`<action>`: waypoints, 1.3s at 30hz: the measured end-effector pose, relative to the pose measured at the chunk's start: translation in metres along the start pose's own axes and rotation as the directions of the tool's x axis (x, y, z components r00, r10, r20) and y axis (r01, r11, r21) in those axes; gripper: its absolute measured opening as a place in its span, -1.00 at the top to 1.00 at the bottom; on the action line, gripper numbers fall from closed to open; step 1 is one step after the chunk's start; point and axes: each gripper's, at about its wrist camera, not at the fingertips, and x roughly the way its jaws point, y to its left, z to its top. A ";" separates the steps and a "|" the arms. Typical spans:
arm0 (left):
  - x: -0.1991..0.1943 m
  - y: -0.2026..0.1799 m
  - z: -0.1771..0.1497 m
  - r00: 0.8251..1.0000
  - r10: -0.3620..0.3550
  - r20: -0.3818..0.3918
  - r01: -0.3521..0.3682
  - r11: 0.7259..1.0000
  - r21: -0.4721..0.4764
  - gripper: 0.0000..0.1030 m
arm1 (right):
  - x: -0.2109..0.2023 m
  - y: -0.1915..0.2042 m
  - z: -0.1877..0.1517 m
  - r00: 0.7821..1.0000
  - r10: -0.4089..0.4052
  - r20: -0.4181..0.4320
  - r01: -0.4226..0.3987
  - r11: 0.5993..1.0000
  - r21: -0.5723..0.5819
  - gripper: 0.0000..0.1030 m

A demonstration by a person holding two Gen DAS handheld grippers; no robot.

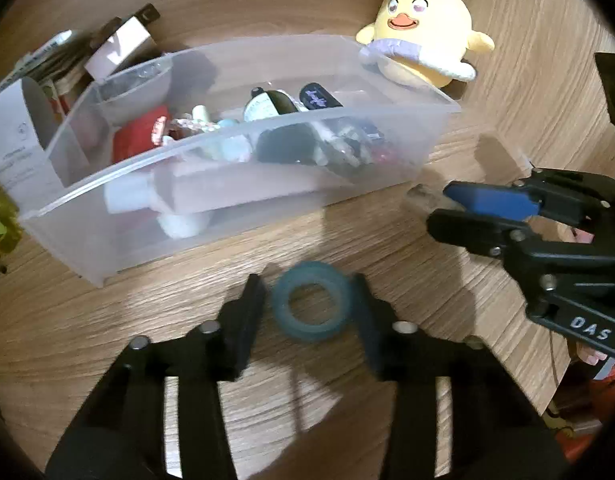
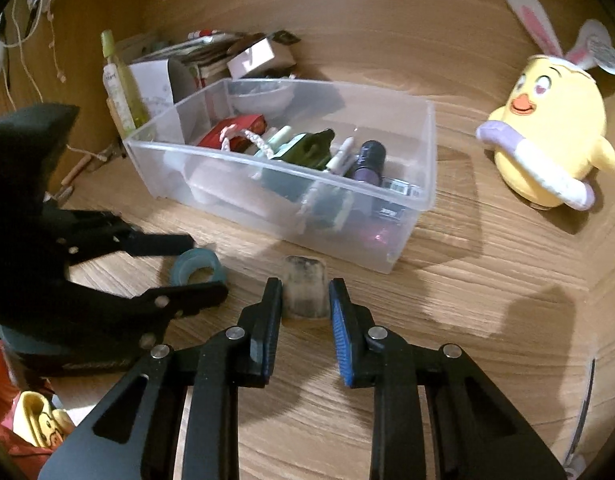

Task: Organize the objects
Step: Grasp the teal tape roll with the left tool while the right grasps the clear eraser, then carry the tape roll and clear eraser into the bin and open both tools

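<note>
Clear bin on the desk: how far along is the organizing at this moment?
Done: the clear bin already holds many small items. In hand: the left gripper straddles the blue tape roll and the right gripper brackets a small clear cap, both still on the desk. Left: lifting both in; the yellow plush stays outside.

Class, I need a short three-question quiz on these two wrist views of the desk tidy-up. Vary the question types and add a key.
1. True or false: the tape roll lies inside the bin.
2. What sits between the right tongs? A) small clear cup B) plush chick C) green bottle
3. Fill in: the left tongs straddle the ____.

Key: 1 false, it lies on the desk; 2 A; 3 tape roll.
</note>
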 end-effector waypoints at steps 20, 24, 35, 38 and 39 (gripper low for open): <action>-0.079 0.033 0.029 0.973 0.030 0.230 -0.008 0.995 -0.096 0.25 | -0.044 -0.005 0.041 0.981 0.012 0.191 -0.021 0.999 0.048 0.57; -0.092 0.037 0.047 0.956 0.055 0.287 -0.027 0.995 -0.101 0.25 | -0.048 -0.004 0.059 0.975 0.004 0.221 -0.013 0.999 0.042 0.57; -0.081 0.044 0.090 0.955 0.066 0.291 -0.028 0.991 -0.133 0.25 | -0.016 -0.012 0.098 0.979 -0.051 0.197 0.040 0.998 0.055 0.58; -0.066 0.046 0.096 0.962 0.075 0.264 -0.039 0.990 -0.137 0.25 | -0.002 -0.017 0.100 0.986 -0.050 0.162 0.040 0.997 0.063 0.57; -0.059 0.047 0.098 0.966 0.070 0.250 -0.036 0.989 -0.140 0.25 | 0.004 -0.018 0.100 0.988 -0.050 0.148 0.040 0.997 0.066 0.58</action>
